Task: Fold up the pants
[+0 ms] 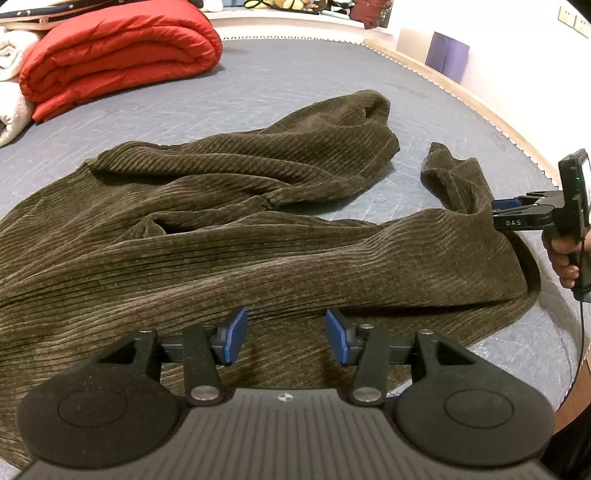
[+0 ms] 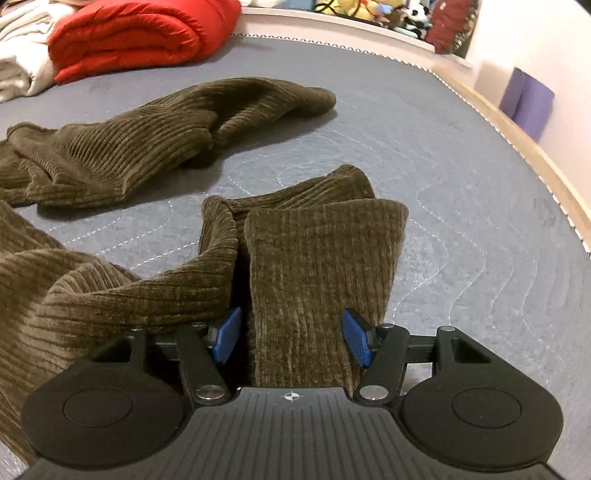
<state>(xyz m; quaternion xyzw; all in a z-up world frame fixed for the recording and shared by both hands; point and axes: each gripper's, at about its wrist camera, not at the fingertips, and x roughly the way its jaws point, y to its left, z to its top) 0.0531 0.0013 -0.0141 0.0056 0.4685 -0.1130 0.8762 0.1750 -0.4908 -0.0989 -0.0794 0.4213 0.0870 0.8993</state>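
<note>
Olive-brown corduroy pants (image 1: pixel 221 229) lie crumpled across a grey-blue quilted mattress (image 1: pixel 258 96). My left gripper (image 1: pixel 284 338) is open just above the wide near part of the pants, holding nothing. In the left wrist view my right gripper (image 1: pixel 496 211) is at the far right, at the edge of one pant leg. In the right wrist view my right gripper (image 2: pixel 291 338) is open, with a folded band of that pant leg (image 2: pixel 317 266) lying between the blue pads (image 2: pixel 356 339). The other leg (image 2: pixel 155 136) lies bunched further back on the left.
A folded red quilt (image 1: pixel 118 59) and white bedding (image 1: pixel 14 74) sit at the mattress's far left. A wooden bed edge (image 1: pixel 480 99) runs along the right, with a purple item (image 1: pixel 447 55) by the wall. Plush toys (image 2: pixel 388 14) line the back ledge.
</note>
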